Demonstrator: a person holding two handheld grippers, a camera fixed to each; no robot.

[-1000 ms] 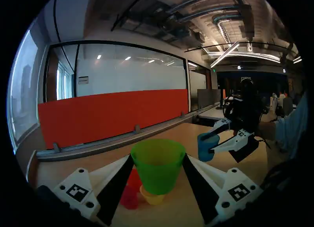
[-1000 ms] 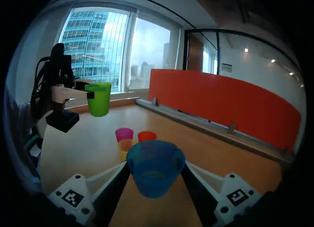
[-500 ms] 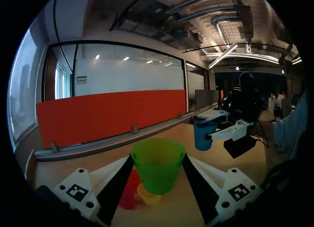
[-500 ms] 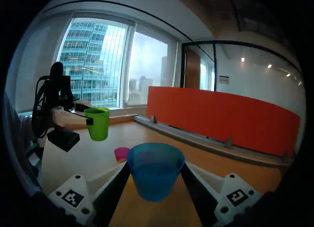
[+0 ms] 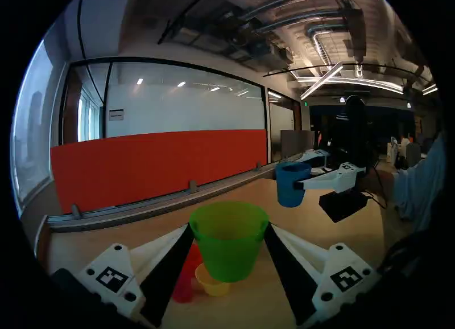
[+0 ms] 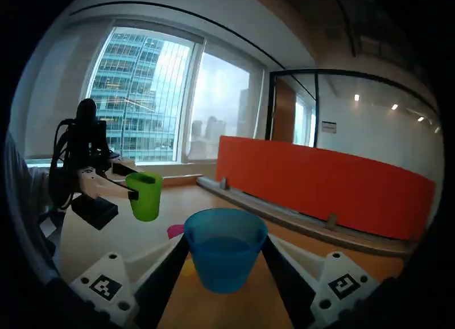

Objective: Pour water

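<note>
Blue plastic cup, thin-walled and seemingly part-filled, sits clamped below its rim in the right gripper, clear above the surface. Left gripper clasps the green cup likewise. Likely light, flexible and slick: squeeze gently at mid-wall, keep level.

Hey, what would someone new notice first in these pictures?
The green cup, gripped by the left gripper, sits front and centre in the left gripper view; the blue cup sits likewise in the right gripper. Behind them a bright orange partition runs along the table's far edge.
</note>
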